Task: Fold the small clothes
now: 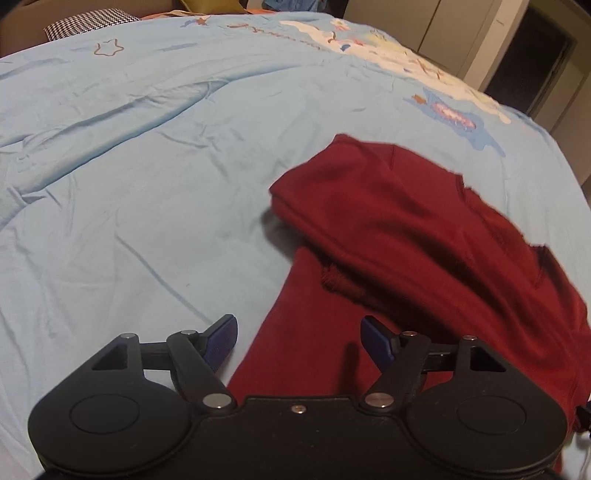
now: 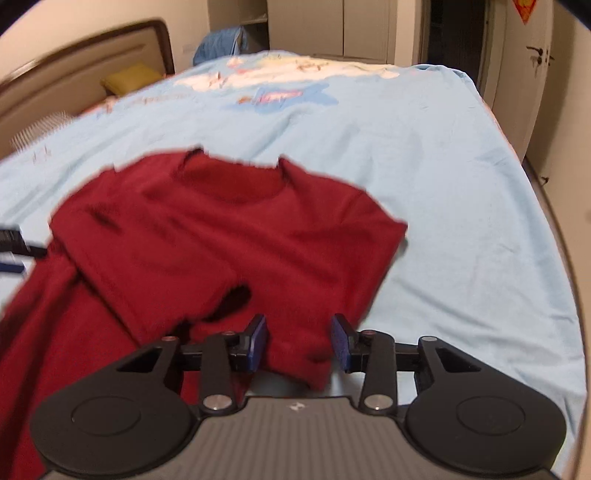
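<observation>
A dark red shirt [image 2: 229, 236] lies rumpled on the light blue bedsheet [image 2: 443, 221], neckline away from me and its left side folded over itself. My right gripper [image 2: 300, 345] sits at the shirt's near right corner. A bunched fold of red cloth fills the gap between its blue pads [image 2: 258, 343], which press on it. In the left wrist view the red shirt [image 1: 406, 229] spreads to the right. My left gripper [image 1: 299, 343] hovers open over the shirt's near left edge, its pads wide apart and touching no cloth.
A brown headboard [image 2: 74, 74], a yellow pillow [image 2: 129, 81] and a black-and-white checked pillow [image 1: 88, 22] lie at the bed's far end. Wardrobe doors [image 2: 351, 26] and a room door [image 2: 532, 74] stand beyond. The bed's edge [image 2: 554, 258] drops off at the right.
</observation>
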